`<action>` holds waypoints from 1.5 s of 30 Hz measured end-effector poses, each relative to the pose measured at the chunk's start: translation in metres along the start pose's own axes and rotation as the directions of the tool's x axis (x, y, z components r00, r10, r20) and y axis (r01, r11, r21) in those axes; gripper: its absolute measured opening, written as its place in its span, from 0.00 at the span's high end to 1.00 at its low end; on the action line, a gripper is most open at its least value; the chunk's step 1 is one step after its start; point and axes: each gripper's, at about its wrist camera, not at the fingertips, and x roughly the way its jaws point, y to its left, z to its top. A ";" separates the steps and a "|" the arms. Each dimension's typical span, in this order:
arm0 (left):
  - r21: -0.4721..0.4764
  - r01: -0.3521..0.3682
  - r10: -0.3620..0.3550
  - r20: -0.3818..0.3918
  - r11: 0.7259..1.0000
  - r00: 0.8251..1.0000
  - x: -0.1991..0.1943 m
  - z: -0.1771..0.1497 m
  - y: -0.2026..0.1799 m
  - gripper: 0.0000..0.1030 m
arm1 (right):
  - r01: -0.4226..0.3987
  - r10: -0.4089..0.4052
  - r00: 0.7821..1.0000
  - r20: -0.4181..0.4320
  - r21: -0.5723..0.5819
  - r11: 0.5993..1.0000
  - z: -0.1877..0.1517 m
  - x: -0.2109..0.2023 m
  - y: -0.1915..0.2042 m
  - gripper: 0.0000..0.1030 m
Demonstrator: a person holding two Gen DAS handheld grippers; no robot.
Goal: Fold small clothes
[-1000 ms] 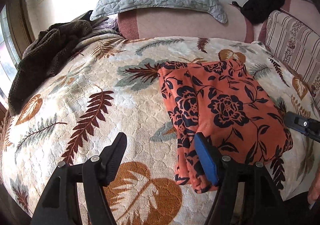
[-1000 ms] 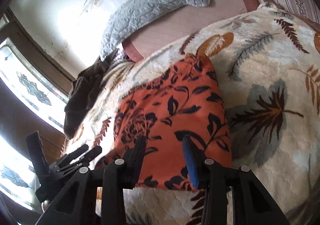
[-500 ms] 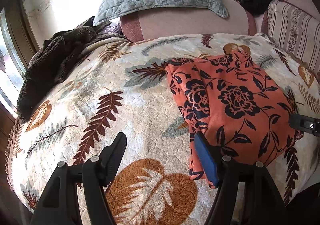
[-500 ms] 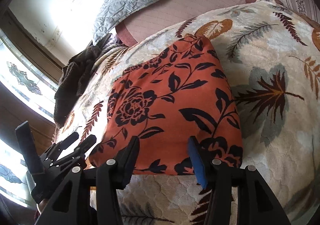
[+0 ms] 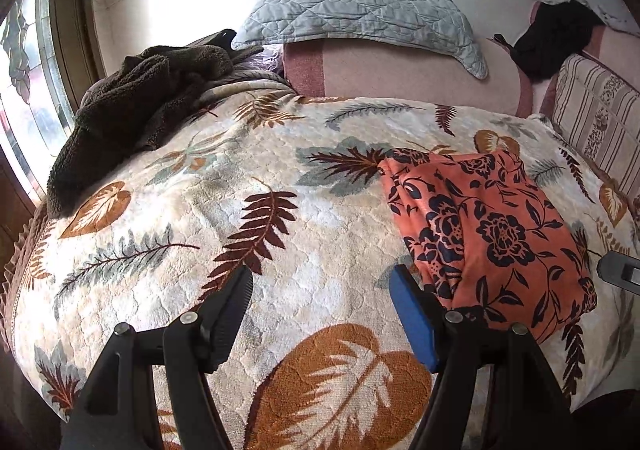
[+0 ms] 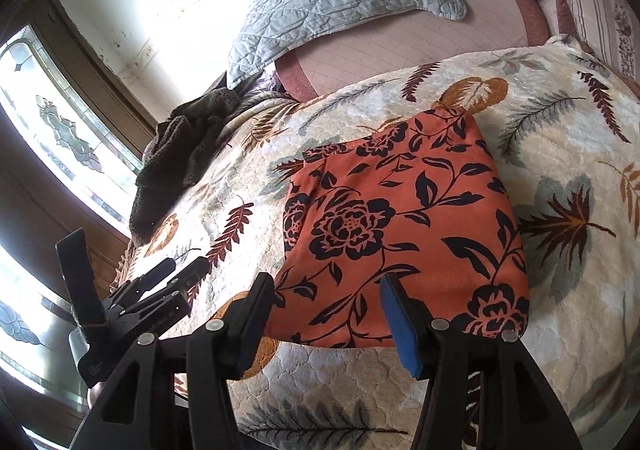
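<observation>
the folded orange floral garment [image 6: 400, 226] lies on the leaf-print blanket [image 5: 280, 234] of the bed, toward the striped cushion [image 5: 596, 121] side and away from the window.

key relation — the right gripper [image 6: 326, 310] sits at the garment's near edge, pointing straight along its long axis, which runs away from the jaws toward the quilted grey pillow [image 6: 340, 5]. its jaws are parted, empty, and straddle the near hem without visible contact. the left gripper [image 5: 322, 306] is off to the garment's left edge, over bare blanket; its jaws are wide apart, holding nothing, with the blue-padded one just beside the garment's left fold. judgement: the right hand is the nearer and better lined up for any further fold or lift.

materials — garment: thin woven cloth, dark flower print, folded to a rough rectangle, stacked layers showing at the left edge; limp, likely to slip open if pinched by one layer only. blanket: plush, quilted, soft under load. a brown fleecy heap [image 5: 132, 109] lies beyond the garment's left, well apart.
</observation>
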 end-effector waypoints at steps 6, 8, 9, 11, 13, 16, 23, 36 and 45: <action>-0.020 -0.012 0.013 0.018 1.000 1.000 -0.004 0.001 0.006 0.24 | 0.013 -0.015 0.999 0.041 0.038 0.999 0.000 -0.014 -0.011 0.42; -0.015 -0.012 0.012 0.027 1.000 1.000 -0.008 0.002 0.003 0.24 | 0.034 -0.036 0.997 0.072 0.018 0.999 0.000 -0.023 -0.006 0.42; -0.016 -0.013 0.014 0.035 1.000 0.999 -0.010 0.003 0.002 0.24 | 0.048 -0.048 0.995 0.092 0.002 0.999 0.001 -0.029 -0.003 0.42; -0.018 -0.041 0.042 0.059 0.999 0.997 -0.020 0.005 -0.002 0.24 | 0.055 -0.052 0.990 0.132 -0.020 0.998 0.003 -0.044 0.005 0.42; -0.017 -0.062 0.063 0.079 0.998 0.995 -0.034 0.008 -0.007 0.24 | 0.073 -0.065 0.981 0.181 -0.039 0.997 0.004 -0.062 0.014 0.41; -0.027 -0.088 0.091 0.130 0.996 0.987 -0.065 0.011 -0.012 0.20 | 0.118 -0.095 0.962 0.256 -0.077 0.990 0.006 -0.089 0.029 0.34; -0.030 -0.141 0.144 0.243 0.990 0.959 -0.148 0.012 -0.022 0.10 | 0.155 -0.114 0.927 0.358 -0.089 0.984 -0.003 -0.149 0.047 0.33; -0.052 -0.220 0.222 0.417 0.974 0.882 -0.282 0.014 -0.039 0.01 | 0.211 -0.125 0.878 0.462 -0.138 0.968 -0.035 -0.227 0.077 0.27; -0.067 -0.220 0.225 0.471 0.973 0.853 -0.330 0.016 -0.050 0.01 | 0.240 -0.131 0.859 0.495 -0.162 0.957 -0.050 -0.265 0.089 0.25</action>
